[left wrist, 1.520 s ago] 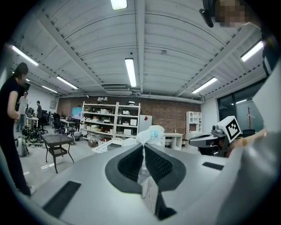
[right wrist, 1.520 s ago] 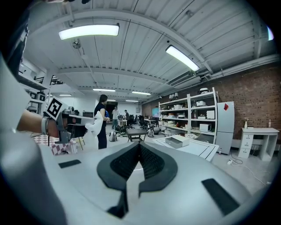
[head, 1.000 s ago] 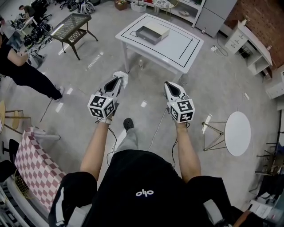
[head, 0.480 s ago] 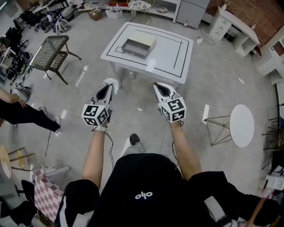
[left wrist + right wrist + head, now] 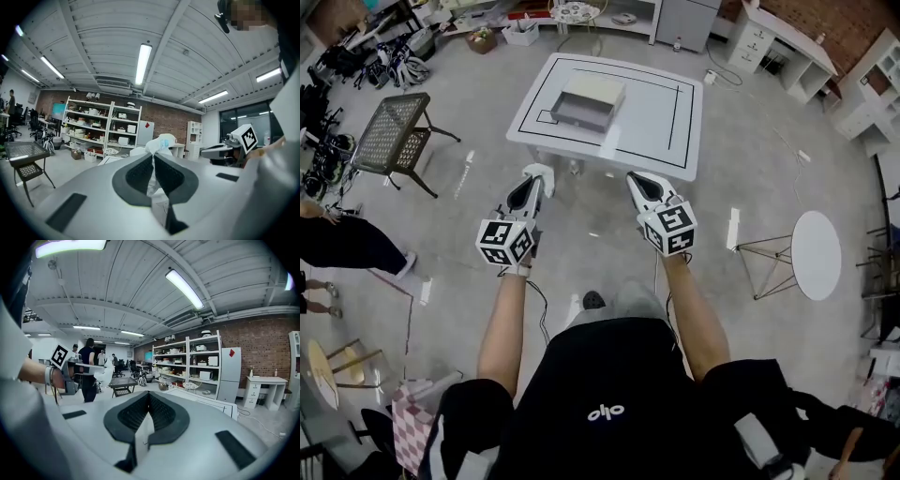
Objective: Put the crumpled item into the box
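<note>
Both stand nearer the desk ahead than before: left hand-held gripper pinches the wad, right hand-held gripper is pressed together, empty. Only the head view shows the box.

Black short-sleeved shirt on you, small white logo on the front; grey trousers, dark shoe. Your left gripper and right gripper: pale grey shells, black textured pads, a black-and-white marker cube on each. Thin dark cables trail from both.
</note>
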The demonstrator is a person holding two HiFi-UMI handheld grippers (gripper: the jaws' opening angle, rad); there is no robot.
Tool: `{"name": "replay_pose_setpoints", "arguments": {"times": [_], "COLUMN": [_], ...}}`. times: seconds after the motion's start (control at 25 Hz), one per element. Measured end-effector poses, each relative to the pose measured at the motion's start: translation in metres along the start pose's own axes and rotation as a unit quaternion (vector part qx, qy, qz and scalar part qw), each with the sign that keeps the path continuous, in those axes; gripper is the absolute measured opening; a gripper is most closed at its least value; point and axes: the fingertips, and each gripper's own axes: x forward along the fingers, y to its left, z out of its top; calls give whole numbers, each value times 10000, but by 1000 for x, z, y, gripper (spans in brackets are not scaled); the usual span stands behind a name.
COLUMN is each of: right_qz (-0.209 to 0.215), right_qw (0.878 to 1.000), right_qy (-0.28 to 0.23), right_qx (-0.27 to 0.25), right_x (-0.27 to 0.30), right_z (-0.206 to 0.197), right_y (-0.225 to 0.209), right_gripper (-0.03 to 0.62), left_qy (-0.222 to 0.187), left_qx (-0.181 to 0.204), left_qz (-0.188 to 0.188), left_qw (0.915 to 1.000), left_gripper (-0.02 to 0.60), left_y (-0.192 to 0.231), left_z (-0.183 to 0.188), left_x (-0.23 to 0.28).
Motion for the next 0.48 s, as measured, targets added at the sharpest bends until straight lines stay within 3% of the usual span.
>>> {"name": "replay_pose_setpoints", "arguments": {"times": [0.48], "right_qz": [-219], "right_qw": [9997], "right_qy": [-13], "right_qx": [76], "right_x": [69], "right_z": [-4], "right_y": [-56], "right_gripper": [5], "left_qy": [103], "left_qx": [50], "left_qz": [-272], "left_qw": [9996], "left_gripper": [12], "left_y": [46], "left_z": [-8], "left_x": [86]}}
